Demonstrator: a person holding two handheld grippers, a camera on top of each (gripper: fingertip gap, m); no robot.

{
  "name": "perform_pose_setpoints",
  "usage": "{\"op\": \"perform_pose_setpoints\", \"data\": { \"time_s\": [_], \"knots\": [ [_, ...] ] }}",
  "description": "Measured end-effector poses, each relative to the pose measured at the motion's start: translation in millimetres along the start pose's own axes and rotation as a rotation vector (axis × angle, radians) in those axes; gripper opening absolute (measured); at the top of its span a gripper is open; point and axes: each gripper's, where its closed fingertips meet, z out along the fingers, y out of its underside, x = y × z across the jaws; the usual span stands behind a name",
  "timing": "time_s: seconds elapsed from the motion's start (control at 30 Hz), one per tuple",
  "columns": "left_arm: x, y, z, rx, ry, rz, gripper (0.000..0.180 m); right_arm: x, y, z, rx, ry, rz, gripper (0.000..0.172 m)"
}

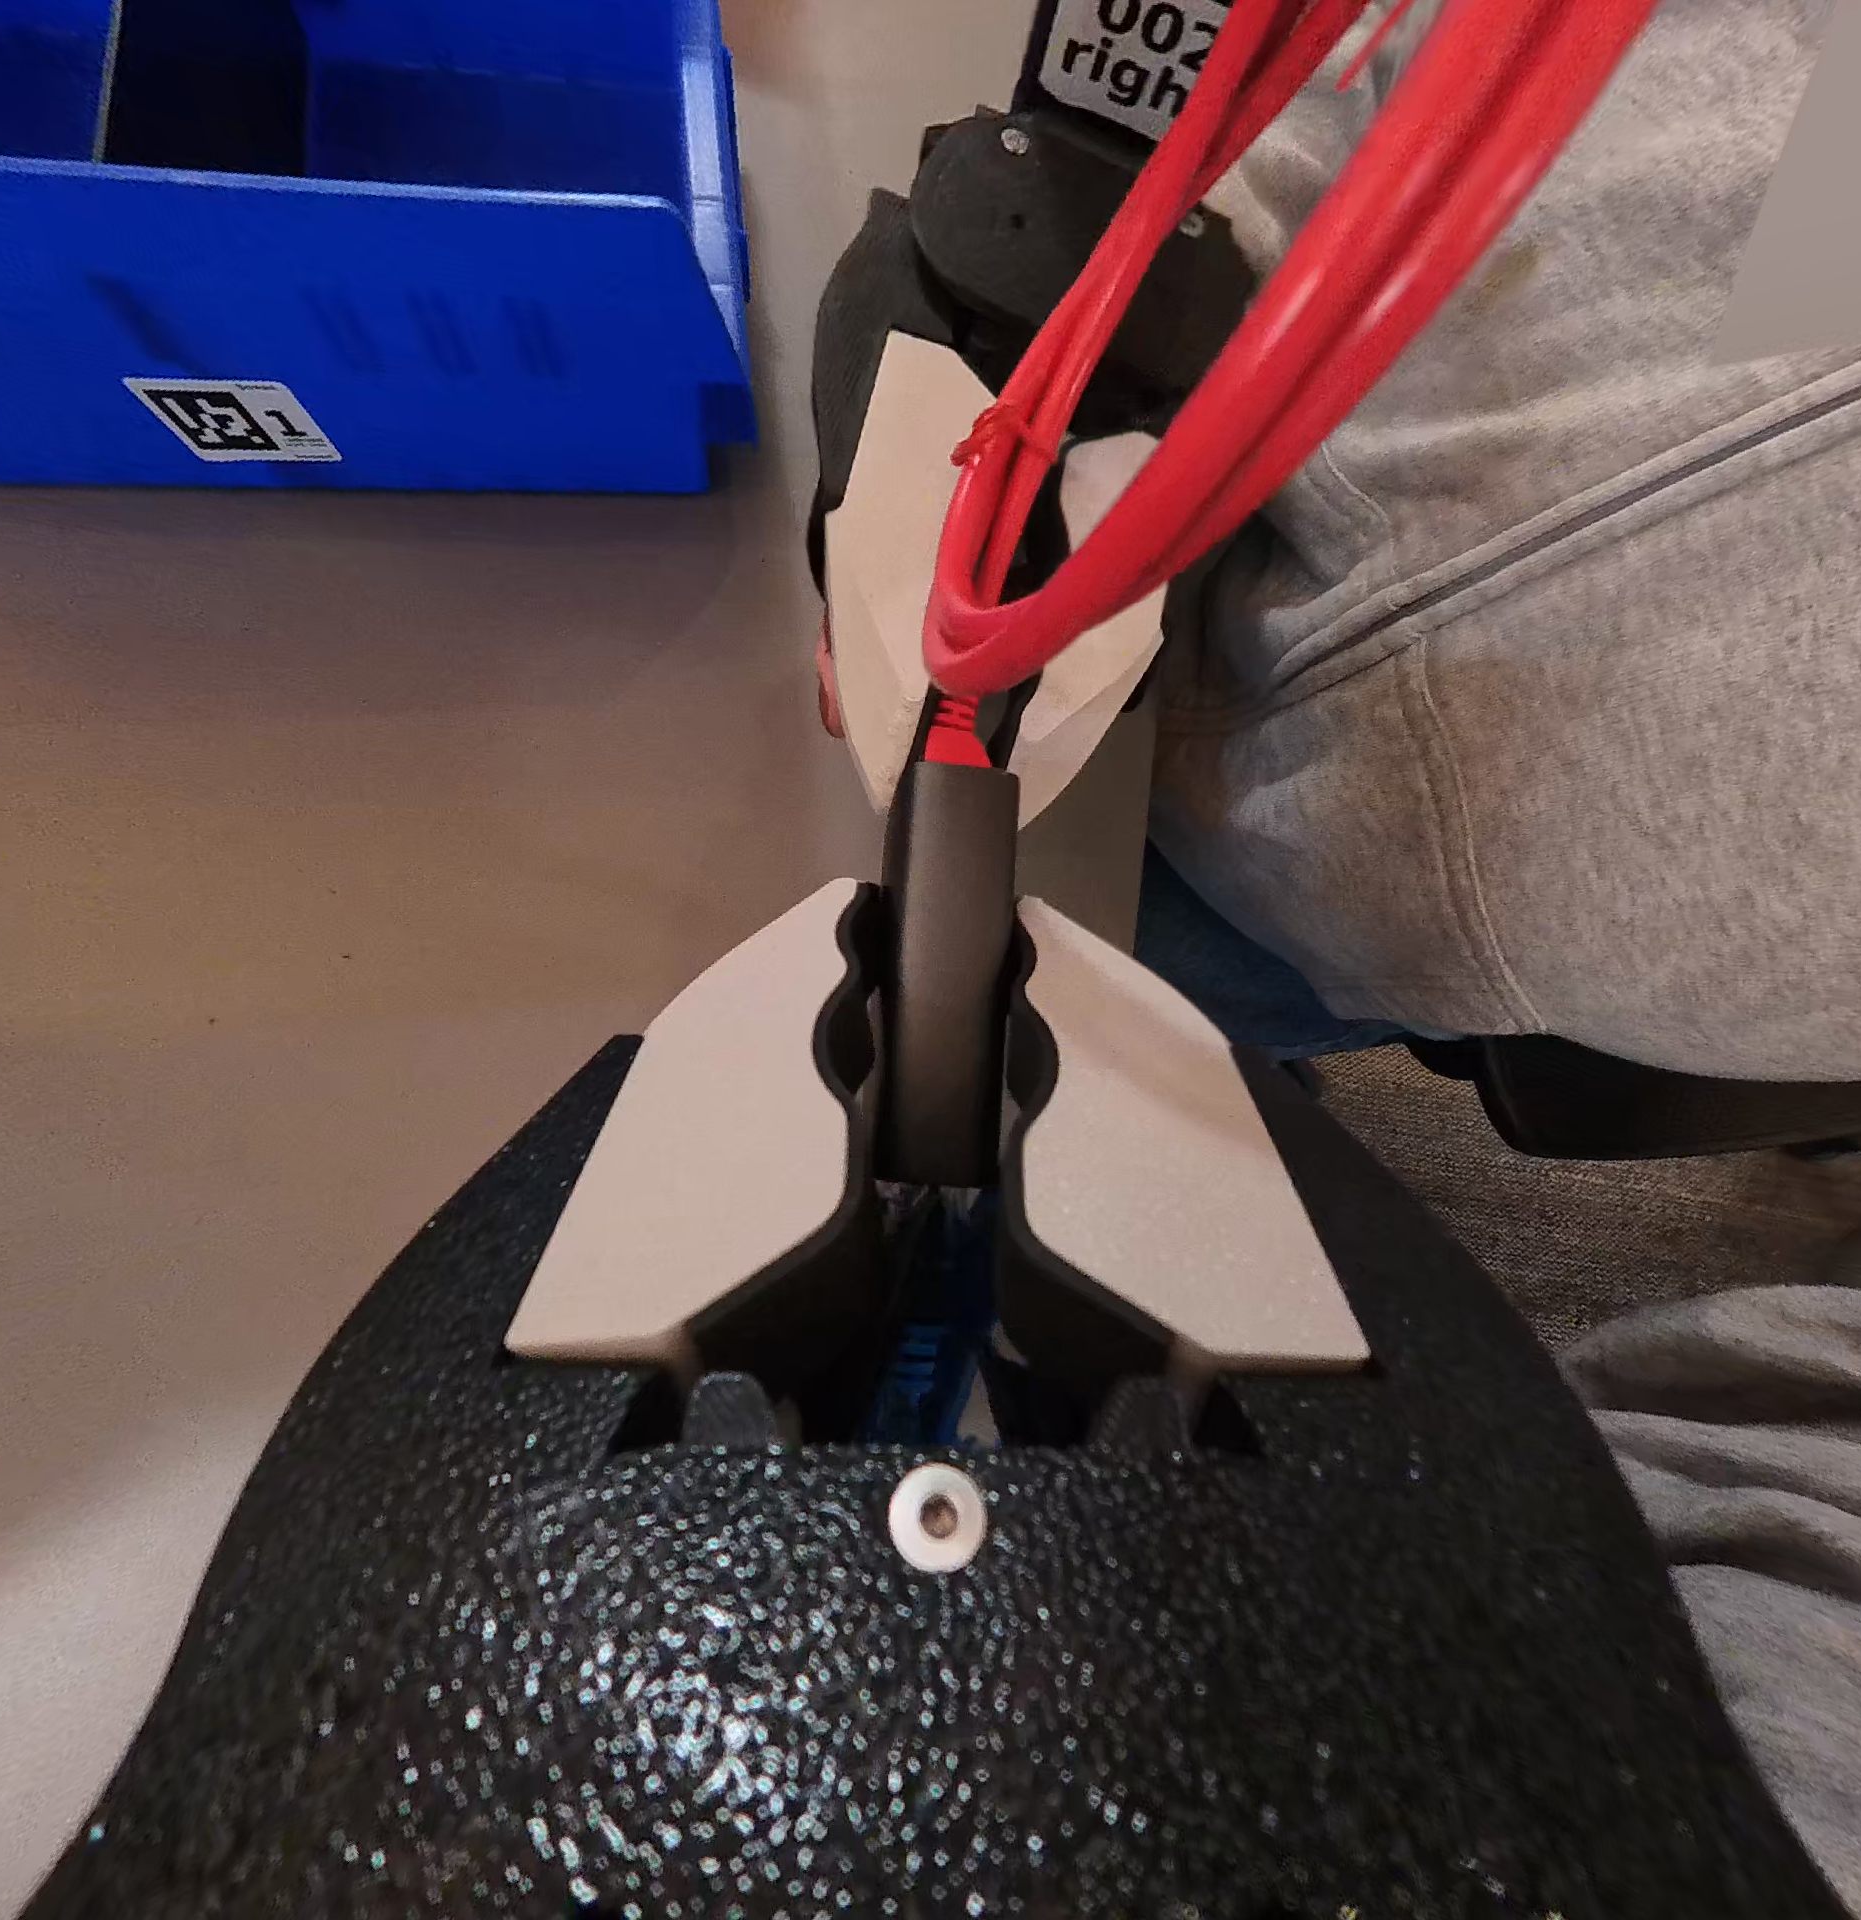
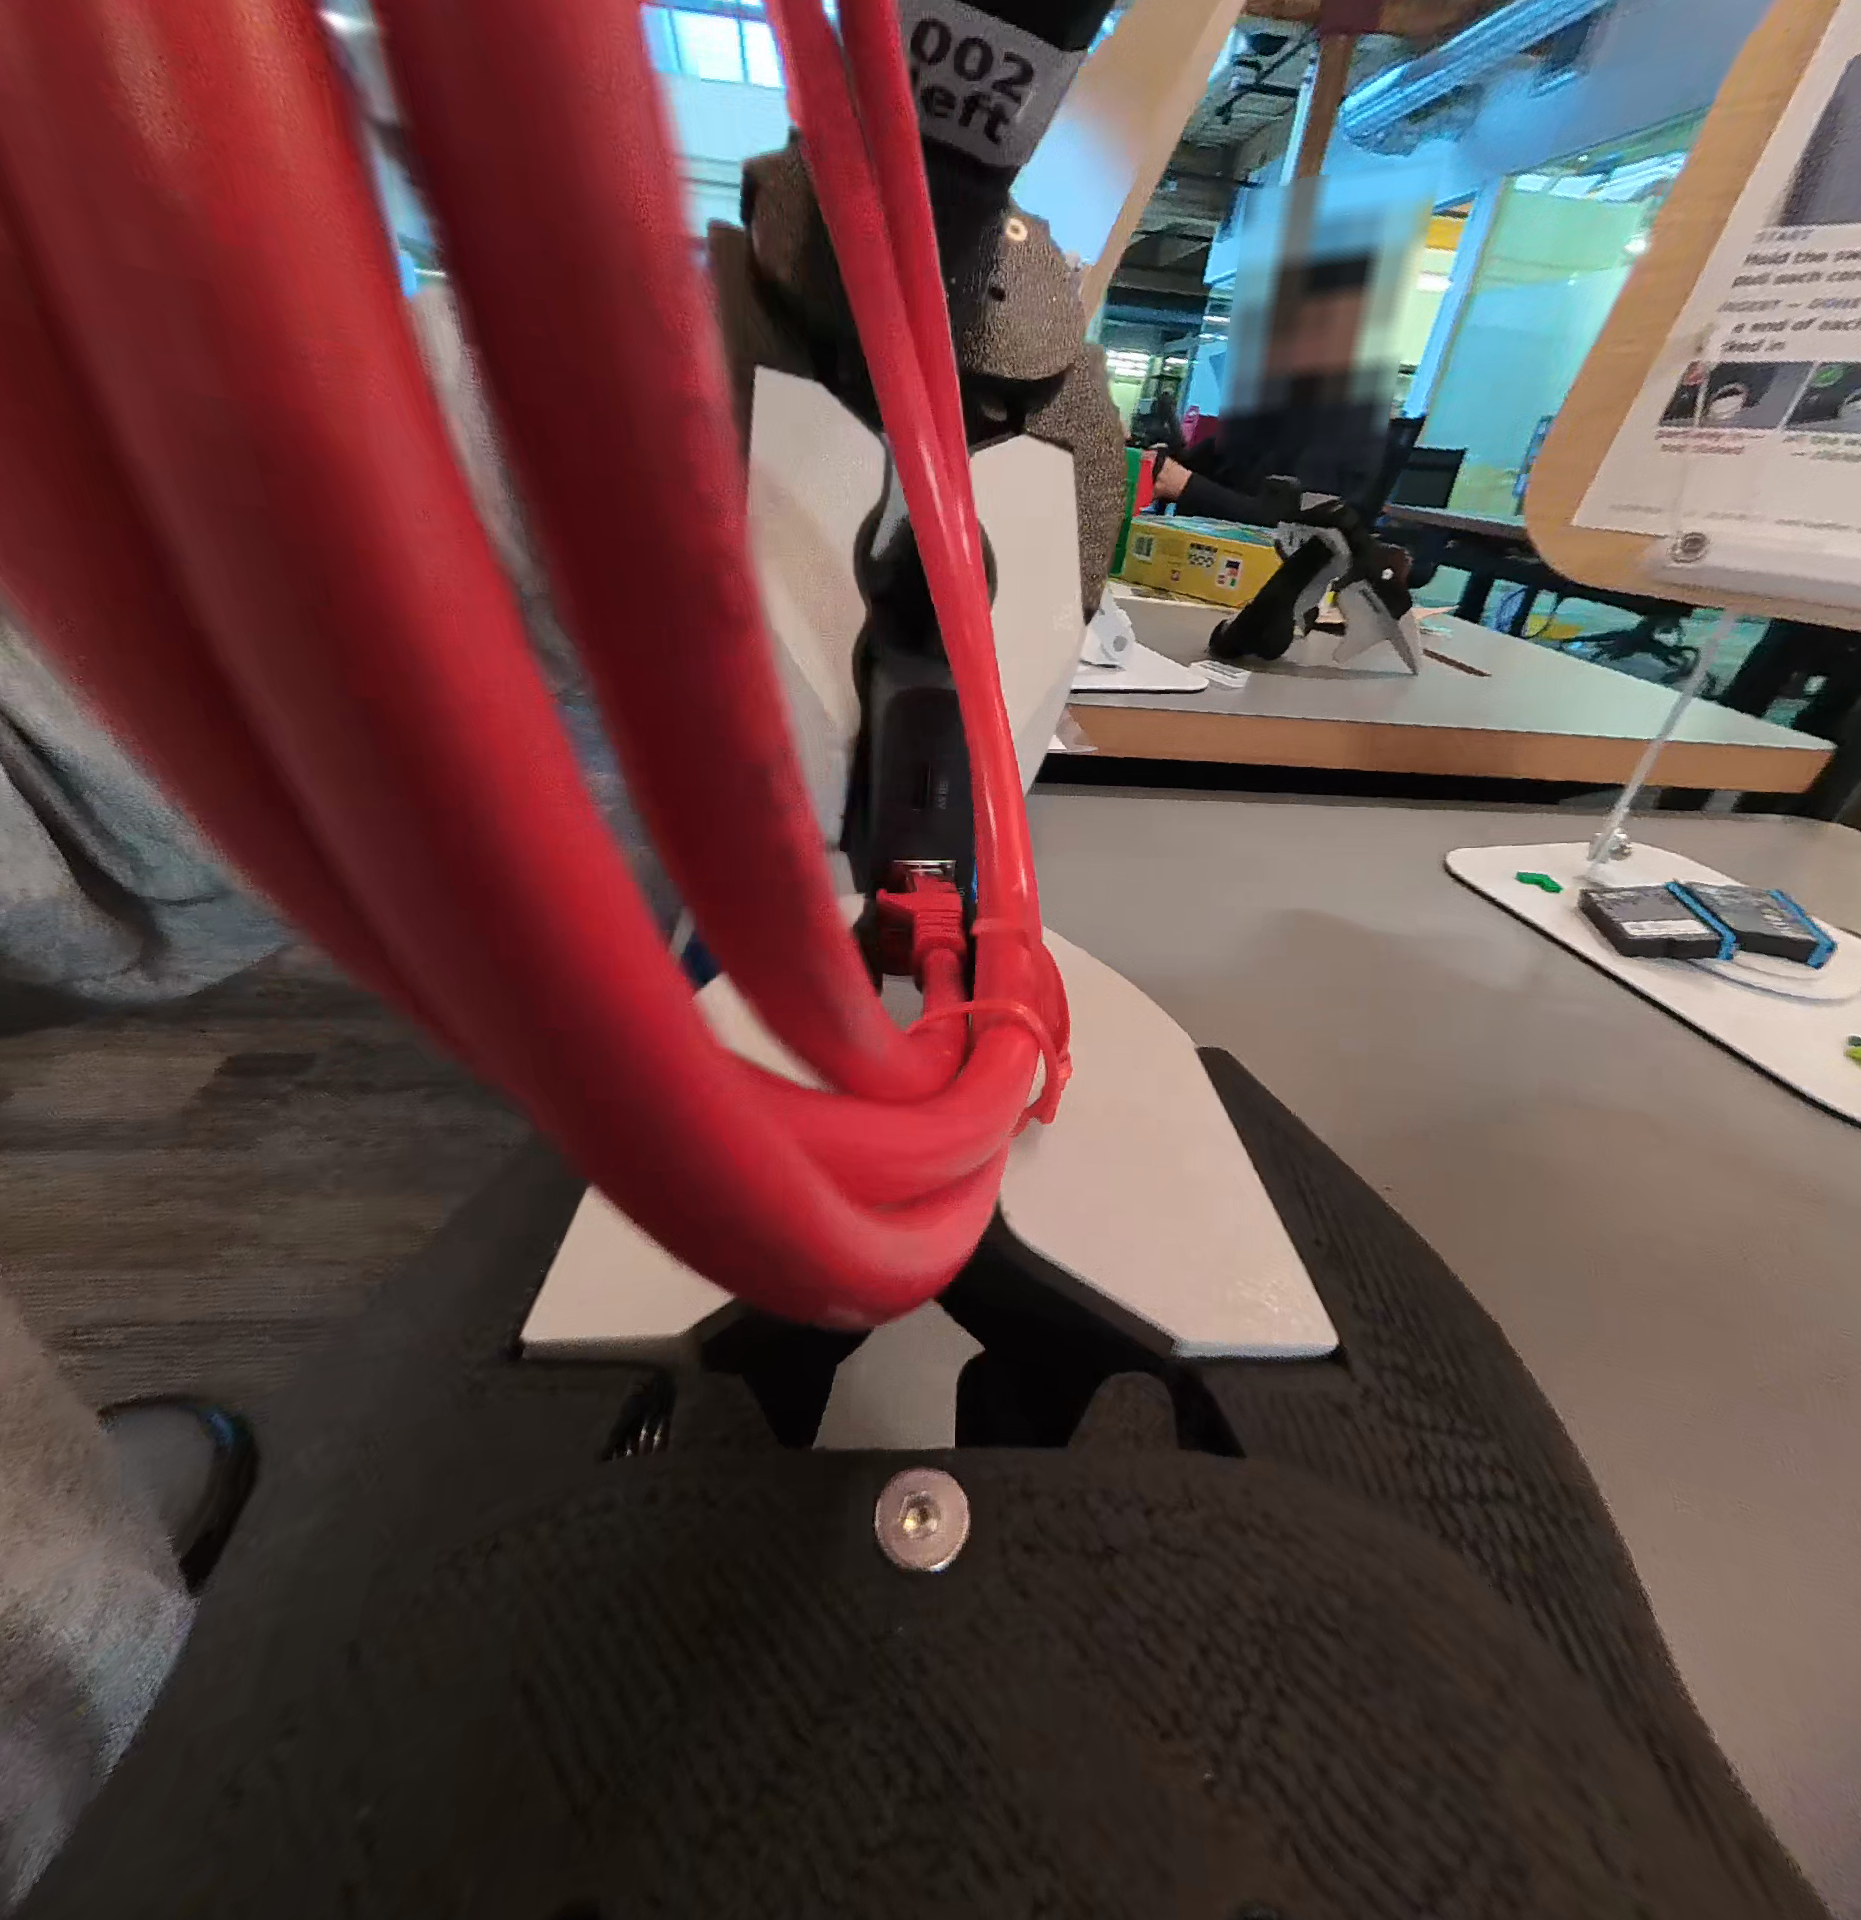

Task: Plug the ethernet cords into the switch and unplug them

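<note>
Two risks I note: left tongs (image 1: pixel 947 914) clamp the black switch (image 1: pixel 947 987), right tongs (image 2: pixel 926 997) pinch the red plug (image 2: pixel 921 920); the coiled cord (image 2: pixel 593 831) may snag.

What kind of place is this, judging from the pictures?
Probably a shared workshop or lab: long worktables, a stand-mounted instruction sheet, a blue parts bin, and large windows behind.

Printed labels on grippers, bin (image 1: pixel 365 312), placard (image 2: pixel 1736 312)
</note>
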Motion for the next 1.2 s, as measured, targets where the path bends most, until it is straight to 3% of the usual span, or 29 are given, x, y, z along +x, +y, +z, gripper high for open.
{"op": "perform_pose_setpoints", "data": {
  "time_s": [0.03, 0.17, 0.3, 0.33, 0.43, 0.57, 0.63, 0.9, 1.2],
  "knots": [
    [0.4, -0.4, -0.4, 0.003, 0.001, 0.001, 0.022, -0.6, -1.3, -0.4, 0.006, 0.0, 0.004, 0.011],
    [-0.8, -5.5, -0.1, 0.076, 0.005, 0.018, 0.021, 2.9, -5.6, -3.6, 0.046, -0.058, 0.154, 0.011],
    [-17.1, -13.6, 3.0, 0.154, -0.181, 0.075, 0.029, 13.1, -6.0, -5.9, 0.054, -0.02, 0.195, 0.011],
    [-22.5, -15.9, 3.5, 0.161, -0.257, 0.088, 0.037, 15.1, -6.2, -5.8, 0.057, -0.01, 0.208, 0.011],
    [-39.4, -13.2, 6.9, 0.068, -0.555, 0.196, 0.084, 21.9, -6.4, -6.1, 0.066, 0.013, 0.263, 0.011],
    [-59.1, -7.3, 9.1, -0.141, -0.946, 0.407, 0.107, 24.4, -5.5, -5.5, 0.061, 0.031, 0.293, 0.011],
    [-65.0, -2.7, 5.8, -0.235, -1.067, 0.477, 0.11, 24.6, -5.4, -5.1, 0.057, 0.04, 0.296, 0.011],
    [-67.4, -7.6, -5.1, -0.299, -1.361, 0.707, 0.104, 29.1, -7.4, -6.9, 0.056, 0.06, 0.359, 0.012],
    [-73.6, -9.2, -10.9, -0.454, -1.482, 0.804, 0.107, 24.9, -8.7, -8.8, 0.057, -0.016, 0.429, 0.012]
  ]
}}
